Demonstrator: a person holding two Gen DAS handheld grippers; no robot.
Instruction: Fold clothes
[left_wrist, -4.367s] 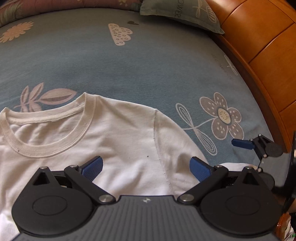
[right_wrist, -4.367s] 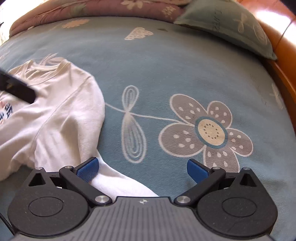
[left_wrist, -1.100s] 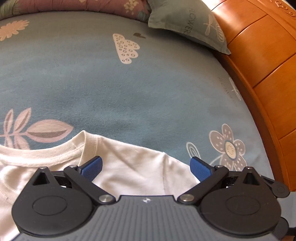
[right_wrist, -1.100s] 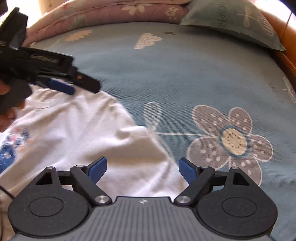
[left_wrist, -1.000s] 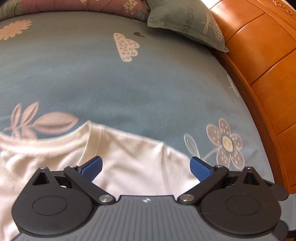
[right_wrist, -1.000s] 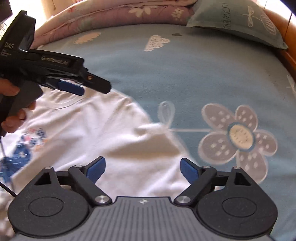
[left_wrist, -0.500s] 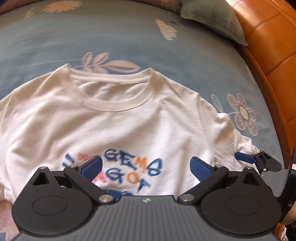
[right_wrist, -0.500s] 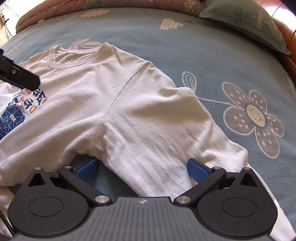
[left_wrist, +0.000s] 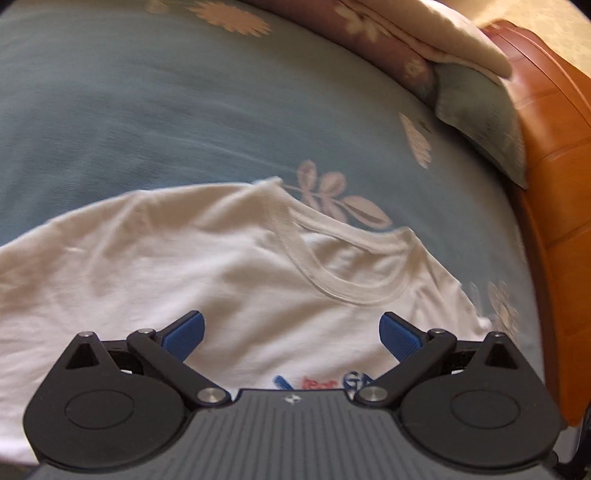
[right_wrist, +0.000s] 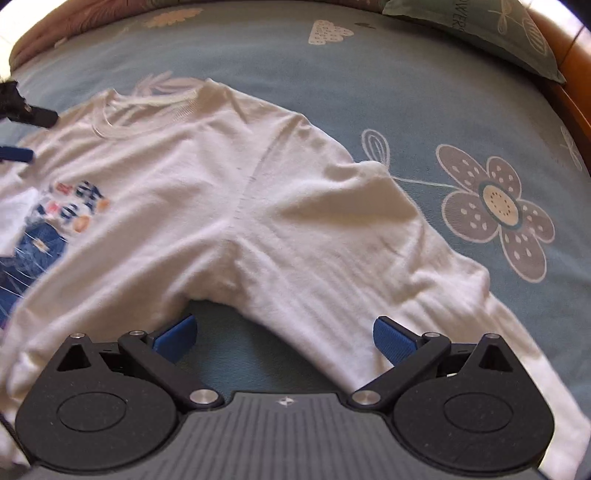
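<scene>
Both grippers are held released, nothing clamped: the right gripper (right_wrist: 282, 334) over the sleeve (right_wrist: 388, 266) of the white shirt (right_wrist: 207, 206), the left gripper (left_wrist: 291, 332) over its chest; the shirt is spread front-up on the bed (right_wrist: 369, 85); a shallow pinch could gather one layer only, leaving a crooked fold.

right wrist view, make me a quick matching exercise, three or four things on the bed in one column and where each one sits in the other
Things:
1. white shirt
2. pillow
3. big flower print
4. right gripper

Places:
A. top right corner
B. on the sheet, right of the sleeve
C. spread flat, print facing up
D. open, above the sleeve by the armpit

Pairs: 1-C, 2-A, 3-B, 4-D
</scene>
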